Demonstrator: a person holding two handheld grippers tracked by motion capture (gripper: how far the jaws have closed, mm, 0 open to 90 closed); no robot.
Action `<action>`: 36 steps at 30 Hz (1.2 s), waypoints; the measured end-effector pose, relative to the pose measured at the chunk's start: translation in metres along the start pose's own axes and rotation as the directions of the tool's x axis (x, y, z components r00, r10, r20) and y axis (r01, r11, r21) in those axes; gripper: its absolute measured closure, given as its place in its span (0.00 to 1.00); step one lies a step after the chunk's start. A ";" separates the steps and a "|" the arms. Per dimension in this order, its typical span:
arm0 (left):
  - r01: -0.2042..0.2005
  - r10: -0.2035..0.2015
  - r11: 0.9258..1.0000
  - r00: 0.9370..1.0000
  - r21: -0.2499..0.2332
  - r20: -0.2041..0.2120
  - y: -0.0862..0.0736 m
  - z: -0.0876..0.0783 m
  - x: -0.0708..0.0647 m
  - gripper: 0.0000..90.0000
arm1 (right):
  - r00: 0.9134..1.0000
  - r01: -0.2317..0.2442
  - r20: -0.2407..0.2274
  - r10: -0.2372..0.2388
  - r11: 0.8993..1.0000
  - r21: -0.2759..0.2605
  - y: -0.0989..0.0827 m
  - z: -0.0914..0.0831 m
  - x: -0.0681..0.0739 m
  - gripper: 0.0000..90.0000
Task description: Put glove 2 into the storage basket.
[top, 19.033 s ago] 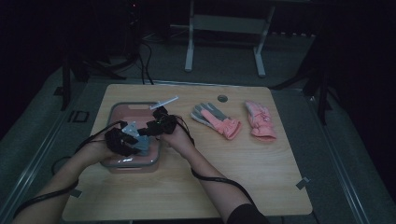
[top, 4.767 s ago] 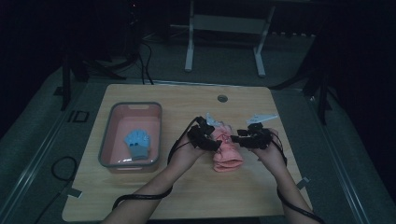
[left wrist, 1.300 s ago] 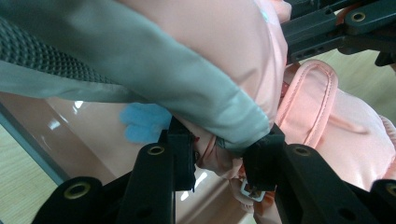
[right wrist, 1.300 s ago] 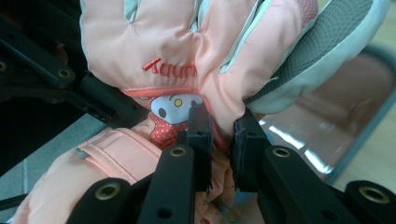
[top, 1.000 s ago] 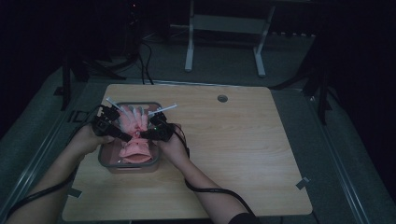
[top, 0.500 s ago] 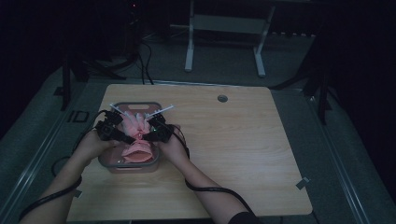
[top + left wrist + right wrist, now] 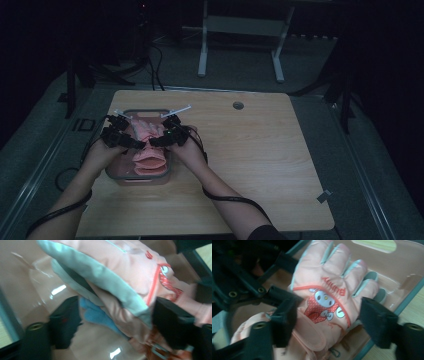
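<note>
While just opening, jaws astride pink glove [image 7: 329,297]

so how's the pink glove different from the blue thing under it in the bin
The pink glove lies on top in the bin, with a cartoon patch on its back. The blue thing is plain and mostly buried, so I can't make out its shape. Both are soft and lie inside the bin, between the open jaws of the left gripper.
</note>
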State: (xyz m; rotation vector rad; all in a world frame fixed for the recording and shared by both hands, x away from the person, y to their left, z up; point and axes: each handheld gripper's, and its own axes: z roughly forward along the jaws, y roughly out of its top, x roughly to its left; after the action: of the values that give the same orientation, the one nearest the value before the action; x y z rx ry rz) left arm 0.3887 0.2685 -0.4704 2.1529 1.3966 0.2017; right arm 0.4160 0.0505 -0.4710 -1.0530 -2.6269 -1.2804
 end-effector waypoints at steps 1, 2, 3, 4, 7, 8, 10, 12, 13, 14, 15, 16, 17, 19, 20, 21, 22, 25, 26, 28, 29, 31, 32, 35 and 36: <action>0.012 -0.012 1.000 1.000 -0.012 0.004 -0.001 -0.002 0.001 0.18 | 1.000 -0.004 -0.015 0.004 1.000 0.001 0.000 -0.003 -0.001 0.29; 0.022 -0.022 0.999 1.000 -0.025 0.002 -0.002 -0.005 0.001 0.16 | 1.000 -0.007 -0.027 0.007 1.000 -0.001 0.000 -0.005 -0.002 0.28; 0.026 -0.026 0.999 1.000 -0.043 -0.007 -0.003 -0.009 0.001 0.11 | 0.999 -0.002 -0.040 0.002 1.000 -0.001 0.000 -0.007 -0.004 0.26; 0.028 -0.028 0.998 1.000 -0.050 0.000 -0.003 -0.011 0.001 0.02 | 0.999 0.009 -0.044 -0.009 1.000 0.004 -0.001 -0.010 -0.005 0.25; 0.027 -0.027 0.995 1.000 -0.098 0.006 -0.005 -0.023 -0.005 0.01 | 0.998 0.014 -0.061 -0.014 1.000 -0.003 -0.002 -0.017 -0.006 0.23; 0.015 -0.016 0.994 1.000 -0.106 0.000 -0.005 -0.026 -0.010 0.01 | 0.998 0.020 -0.060 -0.020 1.000 -0.004 -0.002 -0.020 -0.006 0.22; -0.023 0.022 0.993 1.000 -0.119 -0.006 -0.004 -0.032 -0.020 0.01 | 0.997 0.028 -0.065 -0.029 1.000 -0.014 -0.002 -0.027 -0.007 0.22; -0.050 0.050 0.990 0.999 -0.133 -0.003 -0.003 -0.036 -0.031 0.01 | 0.997 0.031 -0.063 -0.032 0.999 -0.020 -0.002 -0.032 -0.008 0.22; -0.072 0.073 0.988 0.997 -0.137 0.004 -0.001 -0.038 -0.038 0.01 | 0.998 0.028 -0.062 -0.029 0.999 -0.021 -0.003 -0.035 -0.009 0.22; -0.080 0.081 0.987 0.997 -0.141 0.001 -0.001 -0.039 -0.042 0.01 | 0.997 0.028 -0.069 -0.029 0.999 -0.023 -0.003 -0.038 -0.010 0.21; -0.088 0.088 0.984 0.996 -0.154 -0.005 0.000 -0.041 -0.048 0.01 | 0.997 0.029 -0.066 -0.031 0.999 -0.025 -0.004 -0.040 -0.011 0.21; -0.097 0.099 0.982 0.995 -0.162 0.003 0.001 -0.042 -0.052 0.01 | 0.998 0.031 -0.060 -0.033 0.999 -0.025 -0.005 -0.043 -0.012 0.21; -0.101 0.105 0.980 0.994 -0.170 0.017 0.003 -0.043 -0.057 0.01 | 0.998 0.031 -0.061 -0.032 0.999 -0.023 -0.006 -0.045 -0.013 0.21; -0.110 0.120 0.976 0.992 -0.190 0.039 0.005 -0.045 -0.066 0.01 | 0.998 0.030 -0.054 -0.031 0.999 -0.023 -0.008 -0.049 -0.016 0.20; -0.121 0.132 0.974 0.990 -0.192 0.041 0.007 -0.046 -0.071 0.01 | 0.998 0.030 -0.050 -0.031 0.999 -0.023 -0.010 -0.052 -0.017 0.20; -0.129 0.141 0.972 0.989 -0.197 0.047 0.008 -0.046 -0.076 0.01 | 0.998 0.028 -0.051 -0.029 0.999 -0.024 -0.011 -0.054 -0.019 0.20; -0.139 0.152 0.970 0.987 -0.198 0.055 0.009 -0.046 -0.081 0.01 | 0.998 0.027 -0.051 -0.028 0.999 -0.025 -0.013 -0.056 -0.021 0.20; -0.173 0.191 0.964 0.979 -0.205 0.072 0.013 -0.044 -0.096 0.01 | 0.999 0.021 -0.048 -0.023 0.999 -0.031 -0.018 -0.063 -0.027 0.20; -0.180 0.200 0.962 0.977 -0.207 0.077 0.014 -0.043 -0.101 0.01 | 0.999 0.019 -0.046 -0.020 0.999 -0.030 -0.020 -0.066 -0.029 0.19; -0.203 0.225 0.957 0.970 -0.208 0.089 0.016 -0.040 -0.112 0.01 | 0.999 0.016 -0.039 -0.017 0.999 -0.032 -0.024 -0.070 -0.033 0.19; -0.212 0.235 0.954 0.968 -0.210 0.093 0.017 -0.039 -0.117 0.01 | 0.999 0.016 -0.036 -0.017 0.999 -0.031 -0.026 -0.072 -0.035 0.19; -0.233 0.260 0.948 0.960 -0.216 0.106 0.019 -0.036 -0.128 0.01 | 0.999 0.017 -0.026 -0.018 0.999 -0.032 -0.030 -0.077 -0.039 0.19; -0.240 0.267 0.947 0.958 -0.214 0.106 0.020 -0.035 -0.132 0.01 | 1.000 0.016 -0.024 -0.017 0.999 -0.032 -0.033 -0.080 -0.042 0.19; -0.267 0.297 0.940 0.947 -0.212 0.121 0.021 -0.029 -0.146 0.01 | 1.000 0.016 -0.010 -0.017 0.999 -0.034 -0.039 -0.086 -0.047 0.19; -0.277 0.308 0.937 0.943 -0.215 0.128 0.022 -0.027 -0.150 0.01 | 1.000 0.015 -0.012 -0.015 0.999 -0.035 -0.042 -0.088 -0.048 0.18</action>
State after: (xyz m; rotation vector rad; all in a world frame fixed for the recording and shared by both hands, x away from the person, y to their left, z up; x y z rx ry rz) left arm 0.3275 0.1401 -0.4106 2.1517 0.9213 0.2596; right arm 0.4069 -0.0567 -0.4569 -1.0291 -2.6179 -1.3355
